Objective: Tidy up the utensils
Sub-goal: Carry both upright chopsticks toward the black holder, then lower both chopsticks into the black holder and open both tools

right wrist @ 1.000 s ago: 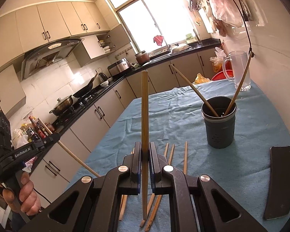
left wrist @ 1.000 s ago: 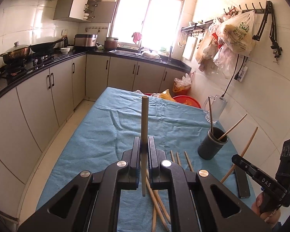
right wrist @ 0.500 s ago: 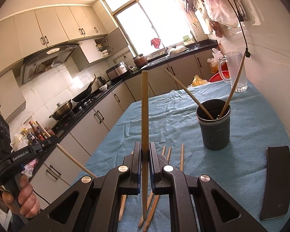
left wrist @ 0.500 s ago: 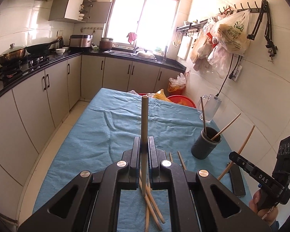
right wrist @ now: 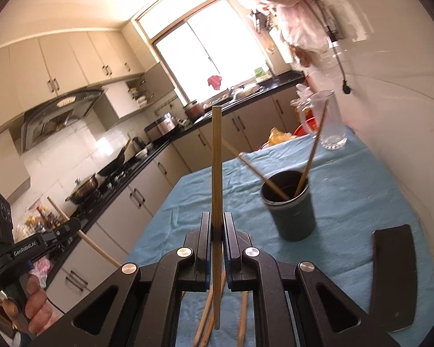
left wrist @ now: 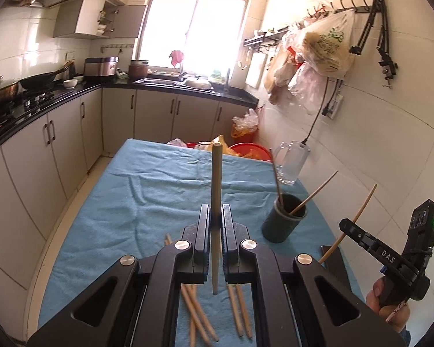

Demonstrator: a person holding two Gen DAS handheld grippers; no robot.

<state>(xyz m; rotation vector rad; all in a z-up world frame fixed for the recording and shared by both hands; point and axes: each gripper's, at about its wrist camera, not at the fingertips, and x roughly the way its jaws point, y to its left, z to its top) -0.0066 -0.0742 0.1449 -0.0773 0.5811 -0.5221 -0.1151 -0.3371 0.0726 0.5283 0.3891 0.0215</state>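
Left wrist view: left gripper (left wrist: pixel 216 222) is clamped on an upright chopstick (left wrist: pixel 216 179) at frame centre; right gripper (right wrist: pixel 216 225) likewise pinches its chopstick (right wrist: pixel 216 159). Dark cup (right wrist: pixel 289 205) stands centre-right on the blue cloth (right wrist: pixel 361 196).

Loose chopsticks (left wrist: pixel 198 313) run under the left claw (left wrist: pixel 216 219) (ends hidden); right-wrist holder (right wrist: pixel 289 205) is blurred.

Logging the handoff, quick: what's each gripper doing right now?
Left gripper: closed on a chopstick, held upright.
Right gripper: closed on another chopstick, also upright.
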